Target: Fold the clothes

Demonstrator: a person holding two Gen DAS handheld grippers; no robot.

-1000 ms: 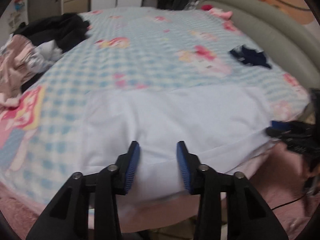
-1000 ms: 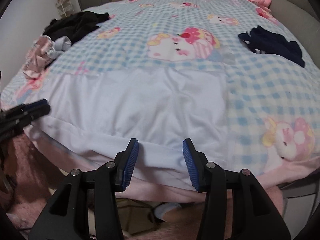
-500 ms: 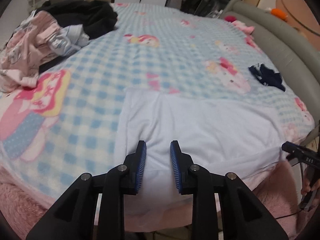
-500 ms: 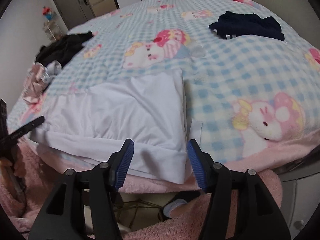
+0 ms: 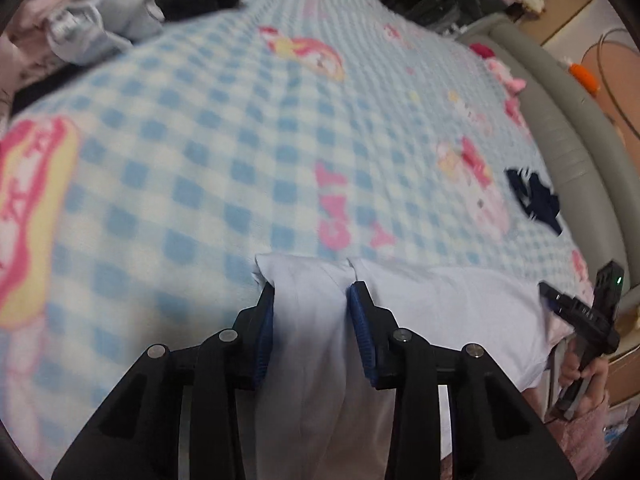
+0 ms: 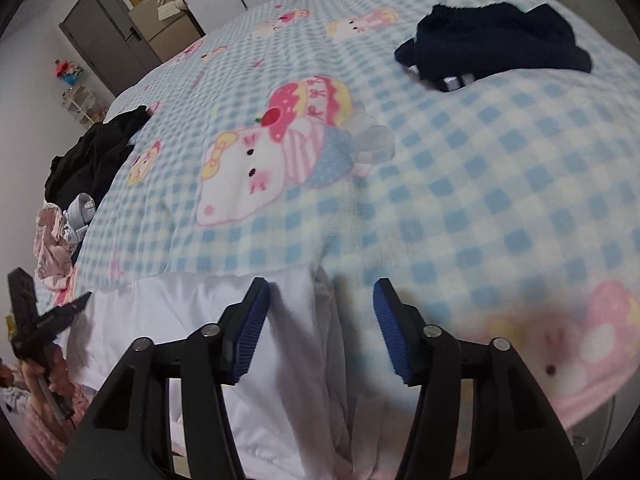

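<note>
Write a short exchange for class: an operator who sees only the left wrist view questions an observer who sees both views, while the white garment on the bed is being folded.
Operator: I see the left end of the white garment. What is happening at its right end?
Observer: The right gripper straddles that edge. Its jaws have just been closing but stand apart, and the cloth between them is not pinched.
Operator: What stands beyond the pile of clothes on the far side of the checked blanket?
Observer: A grey door, shut, with a beige cabinet beside it.
</note>
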